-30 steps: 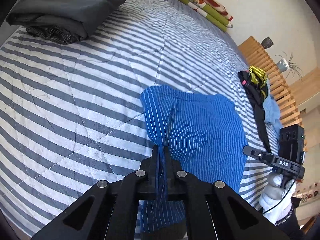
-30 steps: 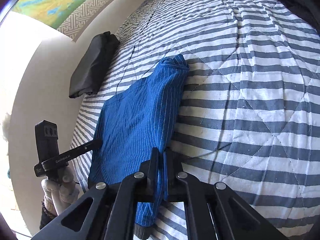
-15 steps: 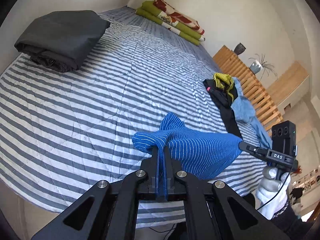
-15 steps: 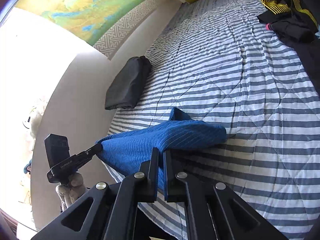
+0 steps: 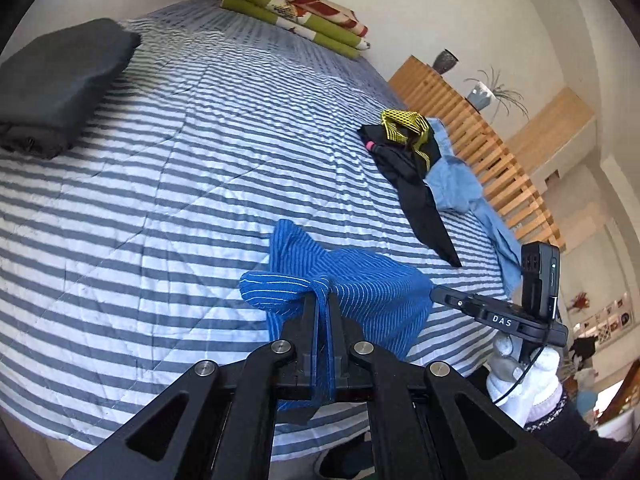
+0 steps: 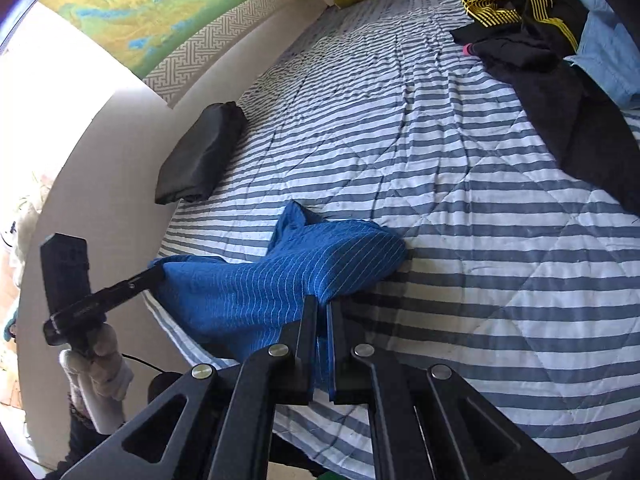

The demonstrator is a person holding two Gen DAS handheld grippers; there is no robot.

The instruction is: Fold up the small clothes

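A blue pinstriped garment [image 5: 360, 292] hangs lifted over the near edge of the striped bed, stretched between both grippers. My left gripper [image 5: 323, 300] is shut on one corner of it, with cloth bunched at the fingertips. My right gripper [image 6: 322, 305] is shut on the opposite corner of the garment [image 6: 280, 280]. Its far flap still touches the quilt. Each view shows the other gripper at the garment's far end, held by a white-gloved hand [image 5: 528, 376].
A striped quilt [image 5: 180, 160] covers the bed. A folded dark grey pile [image 5: 60, 76] lies at the far left. A heap of black, yellow-mesh and light blue clothes [image 5: 424, 168] lies at the right by a wooden slatted frame [image 5: 480, 140]. Green folded bedding [image 5: 296, 16] sits at the head.
The garment lay flat on the quilt a second ago. Both grippers have lifted it and pulled it back toward the bed's near edge, still shut on its corners.
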